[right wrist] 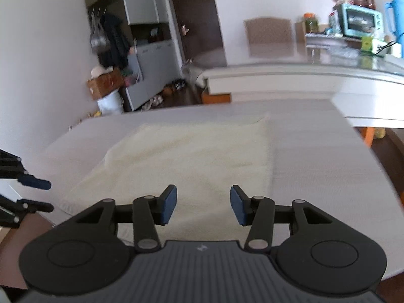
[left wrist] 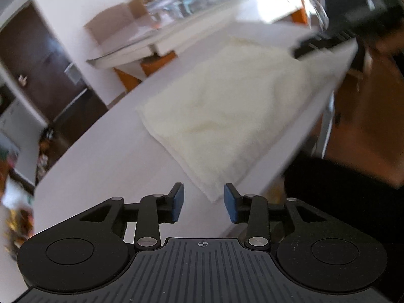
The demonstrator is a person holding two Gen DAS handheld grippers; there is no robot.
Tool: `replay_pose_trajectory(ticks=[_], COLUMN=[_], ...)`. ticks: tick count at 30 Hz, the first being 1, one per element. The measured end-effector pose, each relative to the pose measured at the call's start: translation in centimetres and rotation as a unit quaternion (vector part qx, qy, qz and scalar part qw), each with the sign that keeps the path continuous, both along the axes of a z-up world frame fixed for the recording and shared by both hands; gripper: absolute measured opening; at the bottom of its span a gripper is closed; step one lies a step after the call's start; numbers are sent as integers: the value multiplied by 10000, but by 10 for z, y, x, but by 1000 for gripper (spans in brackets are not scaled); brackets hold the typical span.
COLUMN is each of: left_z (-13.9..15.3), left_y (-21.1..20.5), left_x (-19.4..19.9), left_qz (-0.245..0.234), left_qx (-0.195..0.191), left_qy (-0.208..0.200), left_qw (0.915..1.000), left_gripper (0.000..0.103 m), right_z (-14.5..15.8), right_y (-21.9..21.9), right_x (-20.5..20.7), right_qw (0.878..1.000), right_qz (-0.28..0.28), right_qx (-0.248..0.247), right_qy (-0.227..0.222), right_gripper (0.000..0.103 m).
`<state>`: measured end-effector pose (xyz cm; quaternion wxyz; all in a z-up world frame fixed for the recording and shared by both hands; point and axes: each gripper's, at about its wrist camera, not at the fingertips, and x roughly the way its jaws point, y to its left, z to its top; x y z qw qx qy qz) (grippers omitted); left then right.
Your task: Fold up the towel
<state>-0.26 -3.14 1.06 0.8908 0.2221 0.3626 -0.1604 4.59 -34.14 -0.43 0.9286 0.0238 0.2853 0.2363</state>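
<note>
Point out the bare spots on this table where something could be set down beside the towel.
The table is bare in a wide strip right of the towel, out to the table's right edge, and in a narrower band beyond the towel's far edge. In the left wrist view, bare tabletop also lies between the towel's fold and the table's left edge. The near edge is crowded: both grippers hover there.

Straight ahead of the right claw, with its blue pads and black arms, lies a plain cream towel on a pale grey table. Far off to its right stand a turquoise toaster oven and a bright blue jug; behind, a dark brown door.
</note>
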Motion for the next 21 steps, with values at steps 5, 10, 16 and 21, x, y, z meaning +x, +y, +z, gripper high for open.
replay_pose_trajectory(ticks=[5, 10, 16, 21], left_z=[0, -8, -10, -14], left_y=[-12, -32, -75, -107], left_x=[21, 37, 45, 49], left_qz=[95, -43, -655, -1207], left_qx=[-496, -697, -900, -948], left_qy=[-126, -132, -158, -122], left_qw=[9986, 9975, 9937, 9881], left_gripper=[44, 45, 47, 56], right_z=[-2, -11, -15, -15], right_y=[-20, -15, -1, -3], right_x=[-25, -40, -40, -31], right_qw=[9997, 9990, 9975, 9980], right_qz=[-52, 42, 303, 304], right_qx=[-236, -440, -625, -559], right_qy=[-33, -24, -90, 6], right_gripper=[55, 54, 53, 49])
